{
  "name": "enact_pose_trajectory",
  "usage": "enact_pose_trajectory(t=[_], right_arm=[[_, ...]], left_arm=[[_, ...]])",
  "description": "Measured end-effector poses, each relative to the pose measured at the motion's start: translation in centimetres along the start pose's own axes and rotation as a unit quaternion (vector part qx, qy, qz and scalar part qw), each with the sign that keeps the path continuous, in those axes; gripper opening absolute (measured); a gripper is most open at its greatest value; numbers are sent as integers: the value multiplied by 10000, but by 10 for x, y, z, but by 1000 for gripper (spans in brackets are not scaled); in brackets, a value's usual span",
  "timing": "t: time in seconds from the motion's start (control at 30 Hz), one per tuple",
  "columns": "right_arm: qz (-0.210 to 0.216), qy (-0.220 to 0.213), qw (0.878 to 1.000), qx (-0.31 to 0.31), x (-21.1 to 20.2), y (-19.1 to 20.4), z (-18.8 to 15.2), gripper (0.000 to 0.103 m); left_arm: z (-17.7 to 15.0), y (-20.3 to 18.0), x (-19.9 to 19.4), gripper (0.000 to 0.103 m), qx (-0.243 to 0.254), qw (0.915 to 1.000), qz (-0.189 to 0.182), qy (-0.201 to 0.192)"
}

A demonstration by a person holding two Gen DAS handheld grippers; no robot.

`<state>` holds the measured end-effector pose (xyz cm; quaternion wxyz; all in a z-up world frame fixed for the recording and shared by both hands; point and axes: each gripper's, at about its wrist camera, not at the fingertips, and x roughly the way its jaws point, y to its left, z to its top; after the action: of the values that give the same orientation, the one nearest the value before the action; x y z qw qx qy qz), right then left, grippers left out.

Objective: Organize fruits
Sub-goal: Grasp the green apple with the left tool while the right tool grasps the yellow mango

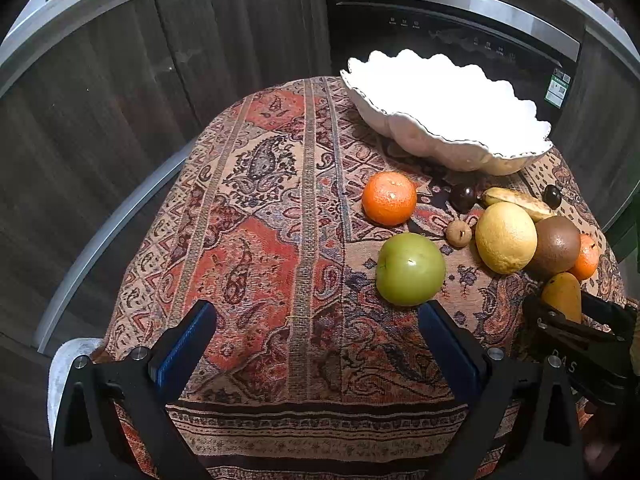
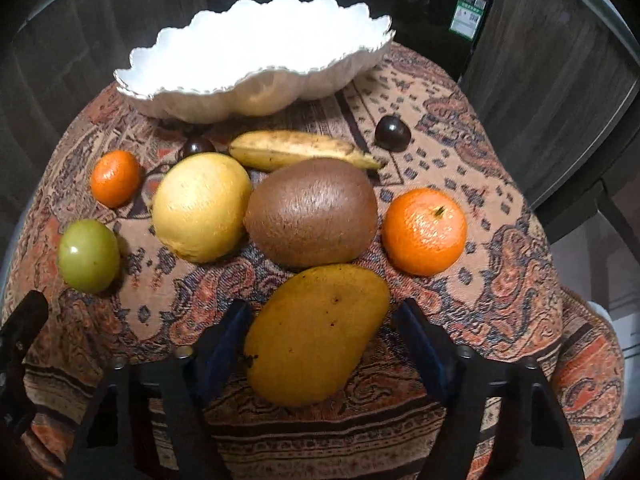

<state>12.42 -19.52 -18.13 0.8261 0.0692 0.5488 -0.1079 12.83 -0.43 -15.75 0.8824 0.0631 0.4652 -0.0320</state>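
The right gripper point(image 2: 322, 322) stands spread around the mango point(image 2: 316, 334), which lies on the cloth between its jaws, not yet pinched. It looks heavy, smooth and bruisable, so grip across its broad middle. The left gripper point(image 1: 318, 334) is spread, the green apple point(image 1: 410, 269) just ahead of its right jaw.

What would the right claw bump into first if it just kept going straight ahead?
The yellow-orange mango, already lying between the open right claw; just beyond it sits the fuzzy brown kiwi.
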Motion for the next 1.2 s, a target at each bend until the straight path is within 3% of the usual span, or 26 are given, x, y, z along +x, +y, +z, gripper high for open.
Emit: enact_pose_trajectory(t=[0.4,0.83,1.2], right_arm=[[185,-142,9997,51,-19,-5,-9,64],[228,-854,9961,-27,-70,-7,1,64],[110,-923,9957,41,-66,-11,17,64]], left_arm=[[0,-6,-6,103,89,9999,-92,-42],[16,-20,-5,101,127,9987,-495,-51],[25,-43,31,81,386,9972,-582,284]])
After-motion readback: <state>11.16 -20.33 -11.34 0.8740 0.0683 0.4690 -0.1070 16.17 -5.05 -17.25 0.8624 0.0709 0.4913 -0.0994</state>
